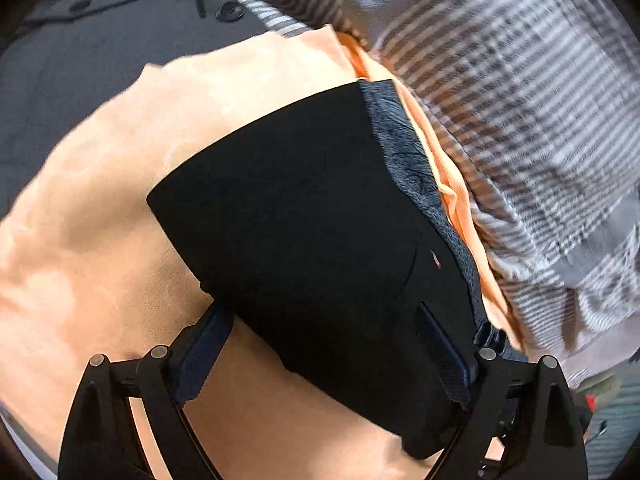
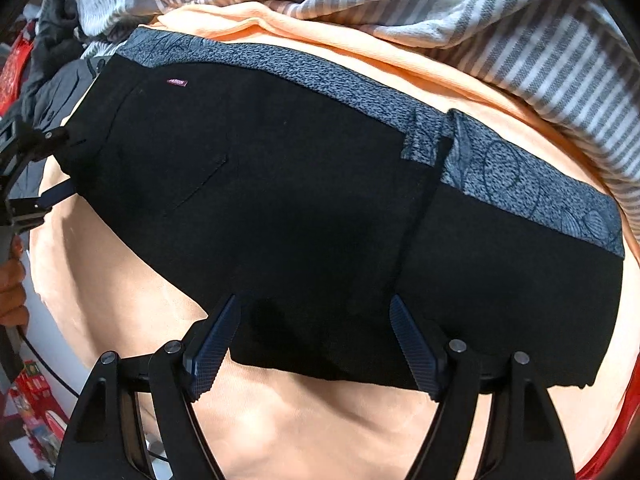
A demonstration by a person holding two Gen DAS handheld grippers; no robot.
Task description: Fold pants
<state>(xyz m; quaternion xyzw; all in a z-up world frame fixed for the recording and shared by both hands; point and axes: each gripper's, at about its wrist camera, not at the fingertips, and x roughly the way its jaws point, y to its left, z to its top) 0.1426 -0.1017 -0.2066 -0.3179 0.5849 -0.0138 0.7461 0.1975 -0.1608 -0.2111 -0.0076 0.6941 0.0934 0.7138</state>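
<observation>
My left claw (image 1: 332,344) gapes wide around the near end of the black pants (image 1: 312,216), ready to pinch that edge. My right claw (image 2: 314,344), equally wide, straddles their folded hem; pants lie ahead on the peach cloth (image 2: 300,420) for folding.

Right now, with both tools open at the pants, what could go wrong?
1. The pants lie on an orange cloth; the right tool could pinch both layers.
2. The left tool straddles thick folded fabric, so it may grab only the top layer.
3. The striped blanket crowds the waistband and could snag.
</observation>
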